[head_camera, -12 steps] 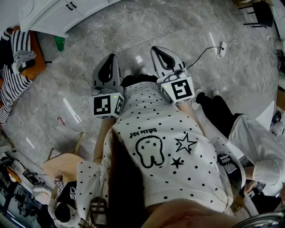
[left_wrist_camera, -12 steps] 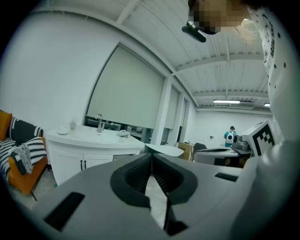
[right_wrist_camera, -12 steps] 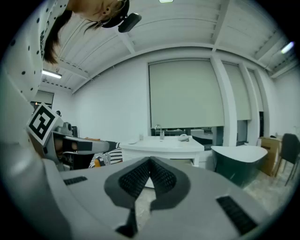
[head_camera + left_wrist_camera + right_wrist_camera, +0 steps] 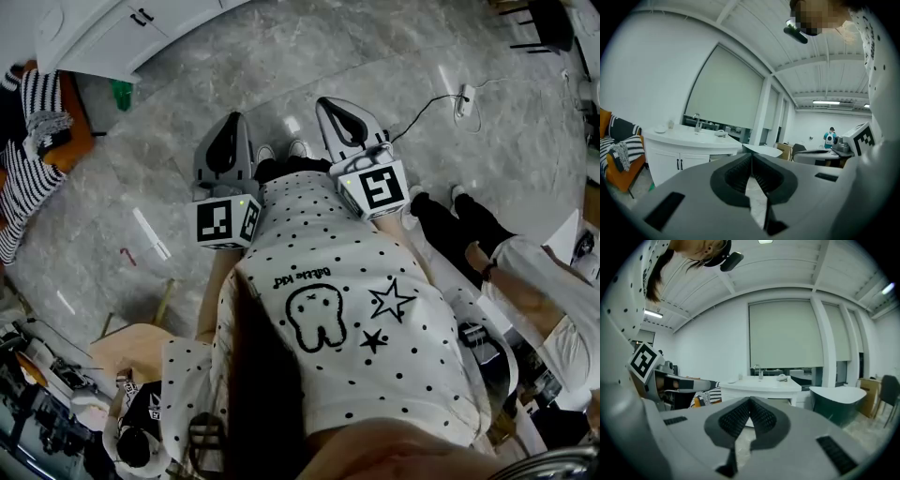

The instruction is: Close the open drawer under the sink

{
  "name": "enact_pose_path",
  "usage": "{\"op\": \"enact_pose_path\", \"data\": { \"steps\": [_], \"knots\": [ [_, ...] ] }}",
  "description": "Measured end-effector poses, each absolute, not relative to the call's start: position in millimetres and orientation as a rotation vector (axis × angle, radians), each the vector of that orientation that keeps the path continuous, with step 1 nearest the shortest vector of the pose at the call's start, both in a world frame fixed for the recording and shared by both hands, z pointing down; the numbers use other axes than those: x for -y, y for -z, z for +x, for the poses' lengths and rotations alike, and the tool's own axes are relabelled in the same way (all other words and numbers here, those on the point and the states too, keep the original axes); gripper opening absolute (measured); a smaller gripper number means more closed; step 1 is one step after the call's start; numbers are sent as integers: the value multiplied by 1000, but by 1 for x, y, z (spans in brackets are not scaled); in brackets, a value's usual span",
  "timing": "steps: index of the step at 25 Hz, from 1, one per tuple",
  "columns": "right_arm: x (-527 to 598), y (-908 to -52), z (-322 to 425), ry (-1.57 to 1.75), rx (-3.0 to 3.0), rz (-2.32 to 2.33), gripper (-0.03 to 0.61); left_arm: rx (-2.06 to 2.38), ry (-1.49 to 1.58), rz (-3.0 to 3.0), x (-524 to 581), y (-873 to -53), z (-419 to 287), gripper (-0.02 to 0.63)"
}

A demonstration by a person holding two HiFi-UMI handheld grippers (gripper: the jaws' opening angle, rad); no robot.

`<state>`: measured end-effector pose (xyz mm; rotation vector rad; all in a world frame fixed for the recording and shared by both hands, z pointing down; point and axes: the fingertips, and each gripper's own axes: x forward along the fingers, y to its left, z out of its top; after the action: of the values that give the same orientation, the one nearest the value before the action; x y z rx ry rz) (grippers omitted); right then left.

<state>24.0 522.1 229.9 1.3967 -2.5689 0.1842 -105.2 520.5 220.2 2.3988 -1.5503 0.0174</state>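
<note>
Left tongs [image 4: 752, 157]: closed, tips meeting, nothing between them. Right tongs [image 4: 750, 401]: closed in the same way, empty. Both are held level with each other in front of the person's dotted shirt [image 4: 347, 309], above the grey marble floor [image 4: 375, 56], and well apart from the sink cabinet [image 4: 679, 157].

Sink cabinet: white, with a rounded top and a faucet [image 4: 697, 123] on it. In the head view it stands at the upper left corner, ahead and to the left of both tongs. In the left gripper view its front shows two doors with dark handles. The drawer belongs under this sink; from this range no view shows clearly whether it stands open.

Beside the sink cabinet, on its left in the left gripper view, a striped cushion [image 4: 621, 145] lies on an orange seat. On its right in the right gripper view stands a dark tub [image 4: 839, 404]. A second person [image 4: 525, 281] stands far from the cabinet, on the right-tongs side.
</note>
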Motion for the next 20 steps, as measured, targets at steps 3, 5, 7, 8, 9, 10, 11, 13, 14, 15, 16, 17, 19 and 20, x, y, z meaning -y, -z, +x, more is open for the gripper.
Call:
{"op": "enact_pose_path", "data": {
  "steps": [3, 5, 7, 8, 9, 10, 11, 13, 14, 15, 16, 17, 19, 20],
  "knots": [
    [-524, -231, 35, -184, 2566, 1400, 12, 1555, -11, 2392, -521, -221, -97, 14],
    [-525, -231, 42, -181, 2567, 1399, 12, 1558, -5, 2387, -522, -220, -90, 14],
    [-526, -229, 49, -177, 2583, 1391, 12, 1555, 0, 2385, -523, -220, -82, 14],
    [-528, -228, 52, -174, 2600, 1383, 12, 1552, 0, 2383, -525, -221, -78, 14],
    [-529, -227, 55, -172, 2614, 1376, 12, 1548, -2, 2382, -527, -222, -74, 14],
    [-531, -227, 59, -171, 2621, 1372, 12, 1545, -4, 2381, -529, -224, -69, 14],
    [-531, -227, 63, -172, 2620, 1371, 12, 1542, -7, 2380, -531, -227, -65, 14],
    [-532, -229, 71, -182, 2613, 1373, 12, 1540, -9, 2375, -534, -231, -56, 14],
    [-531, -230, 75, -185, 2610, 1375, 12, 1540, -3, 2368, -534, -231, -54, 14],
    [-531, -231, 80, -187, 2607, 1380, 12, 1542, 6, 2360, -534, -231, -52, 14],
    [-531, -231, 84, -190, 2605, 1389, 12, 1545, 15, 2354, -534, -230, -50, 14],
    [-531, -231, 88, -197, 2605, 1402, 12, 1548, 21, 2351, -535, -229, -49, 14],
    [-531, -234, 96, -223, 2602, 1431, 12, 1553, 21, 2348, -535, -230, -47, 14],
    [-529, -236, 98, -236, 2599, 1441, 12, 1553, 18, 2345, -534, -231, -46, 14]
  ]
}}
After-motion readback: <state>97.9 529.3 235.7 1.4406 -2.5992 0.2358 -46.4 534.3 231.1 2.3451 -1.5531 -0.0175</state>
